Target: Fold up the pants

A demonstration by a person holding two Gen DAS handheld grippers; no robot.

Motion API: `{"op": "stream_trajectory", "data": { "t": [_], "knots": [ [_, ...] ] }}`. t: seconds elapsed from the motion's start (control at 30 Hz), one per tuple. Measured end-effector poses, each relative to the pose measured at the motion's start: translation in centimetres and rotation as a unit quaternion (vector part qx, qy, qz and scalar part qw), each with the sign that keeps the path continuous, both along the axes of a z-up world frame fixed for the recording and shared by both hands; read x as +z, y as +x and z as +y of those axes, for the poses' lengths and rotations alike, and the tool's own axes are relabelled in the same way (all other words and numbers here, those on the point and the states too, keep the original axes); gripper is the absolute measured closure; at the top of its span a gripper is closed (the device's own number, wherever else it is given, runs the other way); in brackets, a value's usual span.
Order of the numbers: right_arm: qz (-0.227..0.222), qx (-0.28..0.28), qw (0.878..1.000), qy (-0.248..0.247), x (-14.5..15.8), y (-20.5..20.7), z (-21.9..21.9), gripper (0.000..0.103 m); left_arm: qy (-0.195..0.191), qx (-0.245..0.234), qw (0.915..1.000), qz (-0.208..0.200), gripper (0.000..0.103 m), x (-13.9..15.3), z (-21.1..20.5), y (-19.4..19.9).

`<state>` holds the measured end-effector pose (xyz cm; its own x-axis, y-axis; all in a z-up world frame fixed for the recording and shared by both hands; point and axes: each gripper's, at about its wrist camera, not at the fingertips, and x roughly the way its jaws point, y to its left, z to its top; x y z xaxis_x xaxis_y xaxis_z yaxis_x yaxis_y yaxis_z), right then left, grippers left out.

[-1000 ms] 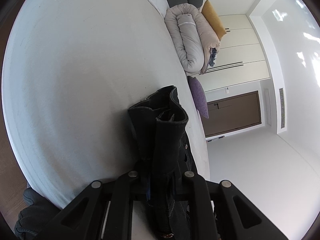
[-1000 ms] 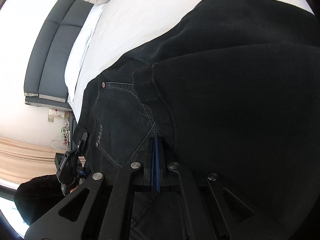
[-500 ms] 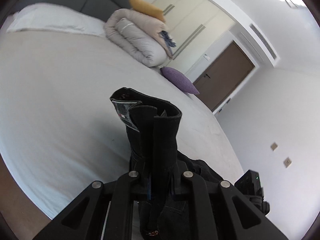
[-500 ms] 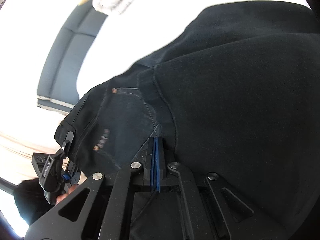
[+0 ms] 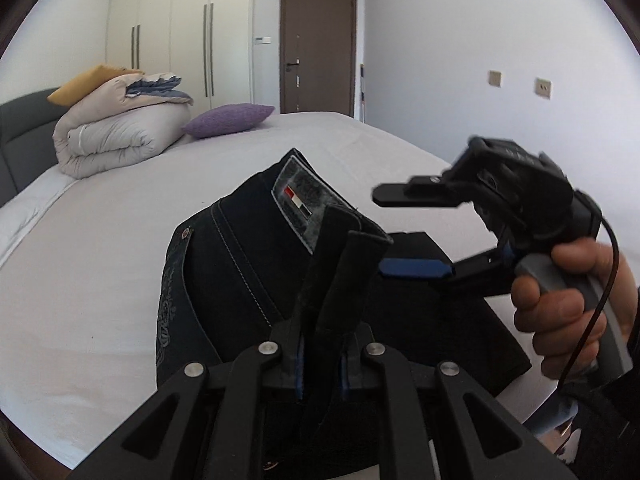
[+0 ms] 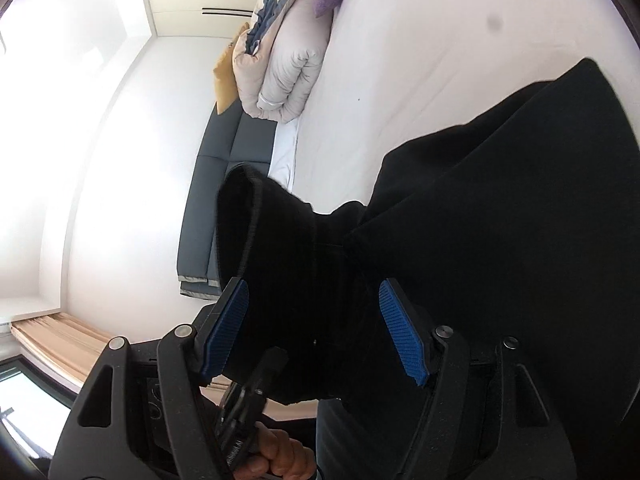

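At the upper left of the left wrist view, a rolled duvet (image 5: 120,136) sits on the bed (image 5: 100,264) with a mustard cushion (image 5: 86,82) tucked behind it and a purple pillow (image 5: 230,120) just to its right. Behind them stand pale wardrobe doors (image 5: 176,36), and a brown door (image 5: 318,46) fills the upper centre. Lower down, in the middle of the frame, the left gripper (image 5: 320,360) is clenched on a bunched fold of the black pants (image 5: 248,276), whose waistband label (image 5: 298,200) faces up. Most of the garment lies spread on the sheet beneath and beyond that pinch. To the right, a hand (image 5: 560,300) grips the handle of the right gripper (image 5: 404,232), its 2 fingers standing well apart, 1 above the other, just beside the raised cloth.

Across the right wrist view, the grey headboard (image 6: 204,216) runs down the left, and the jaws of that right gripper have just been opening. Black fabric still lies between the 2 blue pads (image 6: 404,336), but neither presses on it.
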<state>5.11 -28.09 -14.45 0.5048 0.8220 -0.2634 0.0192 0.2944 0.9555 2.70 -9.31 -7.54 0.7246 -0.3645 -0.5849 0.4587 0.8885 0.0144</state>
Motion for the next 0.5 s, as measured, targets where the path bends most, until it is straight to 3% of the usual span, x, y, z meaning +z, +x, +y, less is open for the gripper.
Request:
{"op": "stream_trajectory", "data": {
  "t": [0.17,0.3,0.37,0.4,0.5],
  "knots": [
    [0.013,-0.001,1.0,0.007,-0.9,-0.8,-1.2,0.036,0.088,-0.045,0.9948,-0.024,0.091,-1.9,-4.4,-1.8],
    [0.036,0.001,0.999,-0.041,-1.7,-0.8,-1.3,0.038,0.139,-0.069,0.987,-0.039,0.091,-3.5,-6.4,-3.4],
    [0.049,-0.001,0.997,-0.062,-2.7,-0.6,-1.1,0.064,0.151,-0.07,0.985,-0.043,0.091,-3.9,-6.9,-3.8],
    [0.058,-0.001,0.996,-0.067,-3.2,-0.6,-1.4,0.069,0.155,-0.071,0.9844,-0.044,0.091,-4.1,-7.2,-4.2],
    [0.07,-0.008,0.995,-0.076,-4.1,-0.8,-2.4,0.07,0.166,-0.073,0.9823,-0.045,0.092,-4.4,-7.8,-4.3]
  ]
}}
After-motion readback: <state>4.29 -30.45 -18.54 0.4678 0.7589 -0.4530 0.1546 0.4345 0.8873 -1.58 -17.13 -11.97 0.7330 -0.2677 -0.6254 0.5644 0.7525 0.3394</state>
